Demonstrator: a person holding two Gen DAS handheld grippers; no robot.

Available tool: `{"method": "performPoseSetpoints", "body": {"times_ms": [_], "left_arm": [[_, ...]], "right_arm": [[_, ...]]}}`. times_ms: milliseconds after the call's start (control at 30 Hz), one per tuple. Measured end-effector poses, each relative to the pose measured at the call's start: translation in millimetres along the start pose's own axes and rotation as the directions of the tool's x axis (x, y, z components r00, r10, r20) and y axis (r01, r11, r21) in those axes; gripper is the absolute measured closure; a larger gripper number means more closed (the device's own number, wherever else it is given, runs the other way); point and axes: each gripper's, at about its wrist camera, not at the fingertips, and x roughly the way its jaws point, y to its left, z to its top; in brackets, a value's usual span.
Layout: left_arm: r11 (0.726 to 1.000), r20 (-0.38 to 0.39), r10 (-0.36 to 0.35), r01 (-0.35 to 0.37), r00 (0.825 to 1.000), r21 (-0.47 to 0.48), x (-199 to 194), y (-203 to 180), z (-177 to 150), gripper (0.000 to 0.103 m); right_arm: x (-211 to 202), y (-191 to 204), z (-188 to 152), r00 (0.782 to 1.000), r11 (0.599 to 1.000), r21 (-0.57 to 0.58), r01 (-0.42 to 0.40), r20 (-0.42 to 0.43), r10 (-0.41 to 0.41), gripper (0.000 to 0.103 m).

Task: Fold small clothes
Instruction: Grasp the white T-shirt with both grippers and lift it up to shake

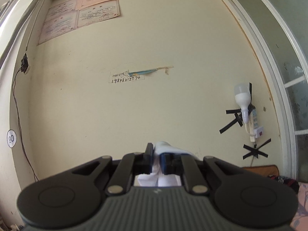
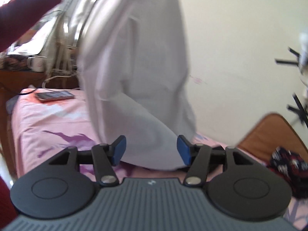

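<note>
A white garment [image 2: 134,73] hangs from the upper left of the right wrist view down to the pink bedsheet [image 2: 48,119], blurred. My left gripper [image 1: 156,154] is raised toward the wall and shut on a bunch of the white garment [image 1: 163,147], which pokes out above the jaws and hangs below them. My right gripper [image 2: 151,150] stands open, its blue pads [image 2: 119,150] apart, with the lower hanging part of the garment between them and neither pad pressing on it. A dark red sleeve [image 2: 25,13] reaches across the top left.
A phone [image 2: 54,96] lies on the bedsheet at the far left. A wooden headboard [image 2: 269,134] and a dark patterned cloth [image 2: 286,165] are at the right. On the wall hang a power strip with a bulb [image 1: 244,104] and papers [image 1: 80,13].
</note>
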Motion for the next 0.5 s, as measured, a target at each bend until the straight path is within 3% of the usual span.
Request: {"method": "performPoseSetpoints", "body": {"times_ms": [133, 200, 333, 400, 500], "left_arm": [[0.999, 0.020, 0.033, -0.032, 0.999, -0.039, -8, 0, 21, 0.095], [0.997, 0.032, 0.053, -0.051, 0.998, -0.054, -14, -2, 32, 0.095], [0.991, 0.033, 0.073, -0.069, 0.997, -0.116, -21, -2, 52, 0.095], [0.989, 0.039, 0.079, -0.073, 0.996, -0.131, -25, -1, 58, 0.095], [0.986, 0.049, 0.101, -0.094, 0.994, -0.135, -35, -3, 67, 0.095]], "right_arm": [[-5, 15, 11, 0.995, 0.995, -0.028, -0.091, 0.039, 0.092, 0.038], [-3, 28, 13, 0.994, 0.994, -0.065, -0.087, 0.065, 0.091, 0.025], [6, 57, 13, 0.992, 0.990, -0.129, -0.051, 0.110, 0.065, 0.021], [18, 69, 17, 0.991, 0.986, -0.167, 0.006, 0.132, 0.016, 0.023], [39, 74, 23, 0.969, 0.963, -0.195, 0.188, 0.194, -0.150, 0.024]]}}
